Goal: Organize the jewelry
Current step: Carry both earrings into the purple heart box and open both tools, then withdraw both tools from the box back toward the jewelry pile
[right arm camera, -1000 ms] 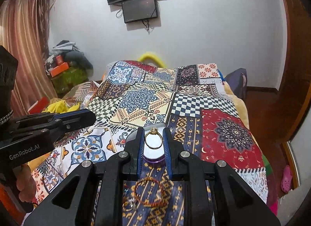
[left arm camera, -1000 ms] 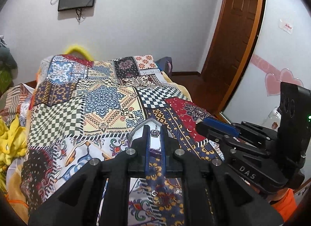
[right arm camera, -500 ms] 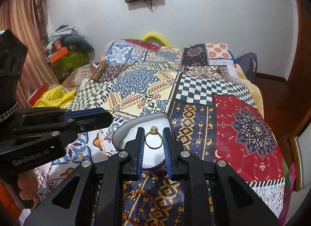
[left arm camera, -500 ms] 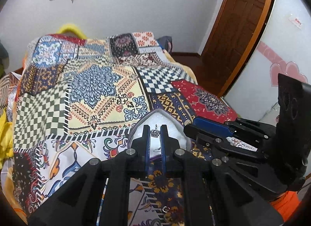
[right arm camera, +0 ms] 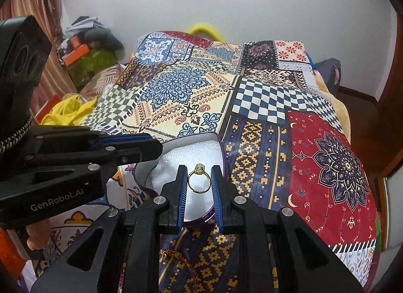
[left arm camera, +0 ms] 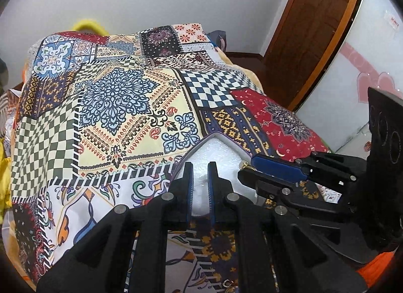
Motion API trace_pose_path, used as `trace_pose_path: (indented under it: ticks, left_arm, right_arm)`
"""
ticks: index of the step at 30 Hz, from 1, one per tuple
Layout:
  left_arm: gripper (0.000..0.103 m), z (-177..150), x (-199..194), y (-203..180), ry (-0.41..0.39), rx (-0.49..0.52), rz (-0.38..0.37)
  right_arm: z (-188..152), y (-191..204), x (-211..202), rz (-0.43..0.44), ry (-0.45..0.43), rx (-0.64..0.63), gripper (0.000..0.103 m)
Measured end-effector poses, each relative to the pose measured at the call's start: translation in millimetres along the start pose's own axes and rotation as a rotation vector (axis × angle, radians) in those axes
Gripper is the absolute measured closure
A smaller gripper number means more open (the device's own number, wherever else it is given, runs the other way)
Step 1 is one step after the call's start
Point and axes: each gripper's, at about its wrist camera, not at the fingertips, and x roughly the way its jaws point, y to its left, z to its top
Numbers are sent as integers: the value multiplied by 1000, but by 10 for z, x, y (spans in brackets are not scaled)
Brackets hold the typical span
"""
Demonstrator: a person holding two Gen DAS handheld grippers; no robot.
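A purple heart-shaped box point(left arm camera: 221, 139) with white foam lining lies open on the patchwork bedspread; it also shows in the right wrist view point(right arm camera: 221, 147). My right gripper point(right arm camera: 199, 170) is shut on a gold ring point(right arm camera: 199, 179) with a pale stone, held over the foam. My left gripper point(left arm camera: 200, 165) hovers over the foam with a narrow gap between its fingers, and nothing shows between them. The right gripper's tip with the ring shows at the right of the left wrist view point(left arm camera: 245, 166).
A red bead bracelet point(right arm camera: 176, 255) lies on the bedspread below the right gripper. Small metal pieces point(left arm camera: 226, 284) lie near the left view's bottom edge. Clothes and boxes point(right arm camera: 83, 51) are piled left of the bed. A wooden door point(left arm camera: 314, 28) stands at the right.
Both grippers moved forward and down over the box. The small crown-shaped piece seen between the left fingers earlier is no longer there. The right still holds the ring.
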Motion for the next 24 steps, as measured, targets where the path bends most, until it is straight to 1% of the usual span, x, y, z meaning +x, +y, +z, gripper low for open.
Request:
trace_pose_path:
  ticks: [3, 8, 9, 11, 12, 13, 18, 24]
  left_arm:
    - [94, -11, -5, -10, 0, 11, 9]
    - [94, -26, -78, 9, -6, -3, 20]
    - [94, -27, -101, 17, -10, -7, 21]
    - [92, -26, -160, 34, -20, -18, 22]
    - [91, -24, -192, 40, -26, -22, 23]
    - [90, -23, -225, 51, -32, -26, 26]
    - [88, -40, -394, 84, -56, -45, 33]
    - [85, -127, -575, 75, -60, -47, 47]
  right_arm:
    - [-2, 14, 12, 1, 3, -10, 86]
    - [5, 32, 14, -2, 7, -17, 85]
    - [9, 34, 13, -3, 8, -18, 85]
    - [11, 42, -6, -9, 9, -22, 78]
    - [10, 46, -15, -14, 6, -24, 77]
    - [11, 53, -33, -22, 3, -27, 75]
    - [15, 72, -166, -32, -19, -26, 75]
    - [16, 126, -398, -53, -60, -32, 75]
